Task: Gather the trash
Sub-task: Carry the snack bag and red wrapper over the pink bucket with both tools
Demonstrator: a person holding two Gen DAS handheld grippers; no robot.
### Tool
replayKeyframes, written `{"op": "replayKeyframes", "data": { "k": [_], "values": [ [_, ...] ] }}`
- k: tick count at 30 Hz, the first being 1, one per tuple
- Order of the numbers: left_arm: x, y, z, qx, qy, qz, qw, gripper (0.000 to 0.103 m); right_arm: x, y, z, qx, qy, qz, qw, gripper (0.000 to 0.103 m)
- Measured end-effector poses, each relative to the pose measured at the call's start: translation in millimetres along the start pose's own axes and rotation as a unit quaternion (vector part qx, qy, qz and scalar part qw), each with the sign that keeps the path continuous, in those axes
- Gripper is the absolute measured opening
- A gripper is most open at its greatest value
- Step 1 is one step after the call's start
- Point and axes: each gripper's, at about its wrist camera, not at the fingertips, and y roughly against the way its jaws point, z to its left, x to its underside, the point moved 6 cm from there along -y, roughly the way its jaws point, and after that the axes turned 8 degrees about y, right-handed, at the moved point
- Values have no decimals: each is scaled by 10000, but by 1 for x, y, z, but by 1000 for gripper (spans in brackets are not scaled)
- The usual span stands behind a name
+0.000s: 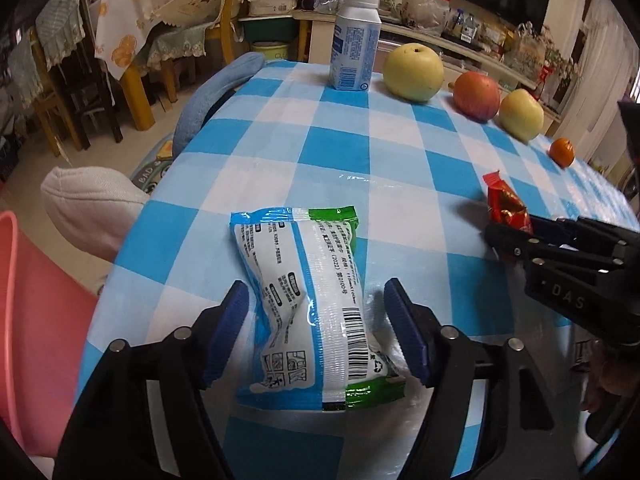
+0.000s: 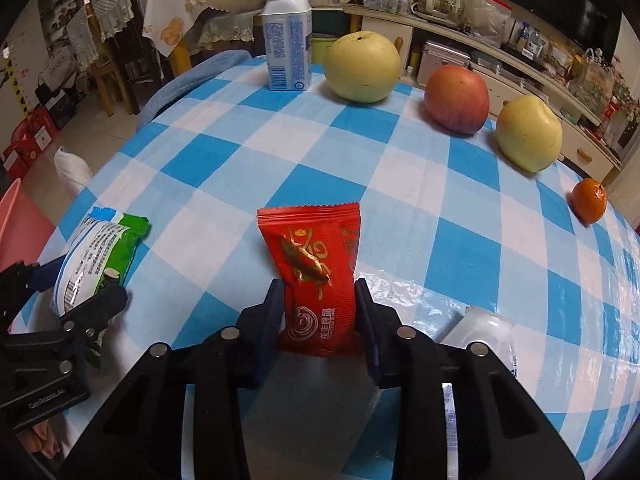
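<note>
1. Right gripper is clamping its jaws on the red snack wrapper, pads pressing both side edges; wrapper is sitting low over the checked desk, near edge.
2. Left gripper is hovering w/ jaws released, straddling the white-green snack packet. There's a gap on each side, so nothing gripped; packet is lying flat on the desk, its near end at the desk edge.
3. Risk A: red wrapper is being pinched by thin foil edges only. It's probably crumpling or sliding out on the lift, since the film is slick & light.
4. Risk B: left jaws closing off-centre are likely nudging the packet over the near edge instead of catching it; it's puffy, so the pads may skate off.
5. Risk C: both grippers are working close together; in the left view the right one is sitting just beside the packet, so a swing toward a bin could knock them.
6. Milk bottle, pear, red apple, yellow apple & mandarin are standing well apart at the far side; little risk there.
</note>
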Motion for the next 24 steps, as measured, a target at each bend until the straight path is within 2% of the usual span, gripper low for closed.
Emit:
{"op": "replayKeyframes", "data": {
  "k": [2,5,11,17,24],
  "values": [
    [-1,0,1,-74,-48,-24,10000,54,1,2,4,-38,98,-38,9999,34],
    [-2,2,4,16,19,-5,10000,50,2,5,9,-113,174,-88,9997,32],
    [-2,4,7,123,103,-16,9999,46,4,15,17,-134,223,-259,9993,31],
    [-2,11,12,296,278,-11,9992,43,2,41,23,-316,141,-638,9974,31],
    [-8,30,18,440,402,-205,9980,43,8,60,30,-745,-104,-829,9937,31]
  ]
}}
